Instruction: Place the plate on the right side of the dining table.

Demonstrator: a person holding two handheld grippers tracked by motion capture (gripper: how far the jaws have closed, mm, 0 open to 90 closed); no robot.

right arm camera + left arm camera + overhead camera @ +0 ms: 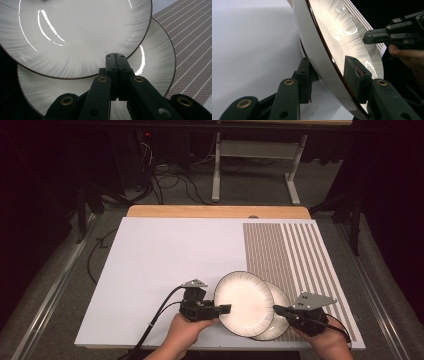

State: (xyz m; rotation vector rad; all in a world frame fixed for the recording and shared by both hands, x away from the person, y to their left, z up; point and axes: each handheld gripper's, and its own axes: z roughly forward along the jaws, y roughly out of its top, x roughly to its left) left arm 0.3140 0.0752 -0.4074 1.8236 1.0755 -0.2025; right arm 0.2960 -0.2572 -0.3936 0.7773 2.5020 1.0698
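Observation:
Two white plates with grey streaked rims and dark edges lie overlapped at the front of the board. The upper plate (244, 302) (337, 32) (75, 37) is tilted, its left side raised. My left gripper (226, 309) (329, 67) is shut on that plate's left rim, one pad on the top face and one under it. The lower plate (278, 321) (155, 62) lies flat beneath, partly on the striped mat. My right gripper (276, 309) (115, 56) (368, 38) is shut with nothing in it, its tips at the upper plate's right rim, above the lower plate.
A white board (150, 260) covers the table, with a brown striped mat (290, 250) on its right part. A wooden table edge (215, 211) shows behind. Beyond, cables and a metal table frame (216, 170) stand on the floor.

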